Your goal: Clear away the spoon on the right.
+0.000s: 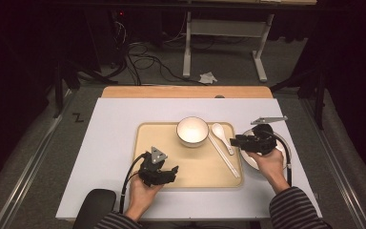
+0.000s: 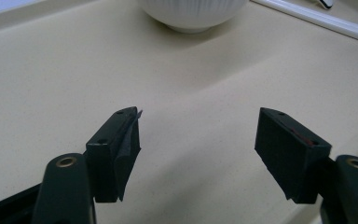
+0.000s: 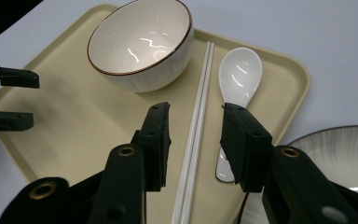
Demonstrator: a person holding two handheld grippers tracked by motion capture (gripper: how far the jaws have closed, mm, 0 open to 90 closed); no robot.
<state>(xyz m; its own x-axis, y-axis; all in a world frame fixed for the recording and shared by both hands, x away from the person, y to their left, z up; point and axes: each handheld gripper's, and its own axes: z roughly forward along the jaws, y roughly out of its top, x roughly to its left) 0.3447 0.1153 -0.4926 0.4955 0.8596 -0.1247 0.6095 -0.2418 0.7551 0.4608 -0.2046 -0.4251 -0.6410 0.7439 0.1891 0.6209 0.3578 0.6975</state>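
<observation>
A beige tray [image 1: 195, 167] lies mid-table on a white mat. On it stand a white bowl [image 1: 192, 130] with a dark rim, a white spoon [image 1: 221, 136] and a pair of white chopsticks [image 1: 224, 155]. My left gripper [image 1: 171, 170] hovers open over the tray's bare near part [image 2: 74, 70], nothing between its jaws [image 2: 198, 126]; the bowl [image 2: 193, 11] is ahead. My right gripper [image 1: 233, 140] is open at the tray's right edge, above a grey-rimmed plate [image 1: 250, 160]. In the right gripper view, its jaws [image 3: 196, 112] frame the chopsticks [image 3: 204, 70]. Spoon [image 3: 240, 74] and bowl [image 3: 140, 44] lie beyond.
The white mat [image 1: 109, 143] covers the table, with a wooden strip [image 1: 186, 91] at its far edge. A black rounded object [image 1: 94, 205] sits at the near left corner. Cables and a metal table frame [image 1: 224, 43] stand on the floor behind.
</observation>
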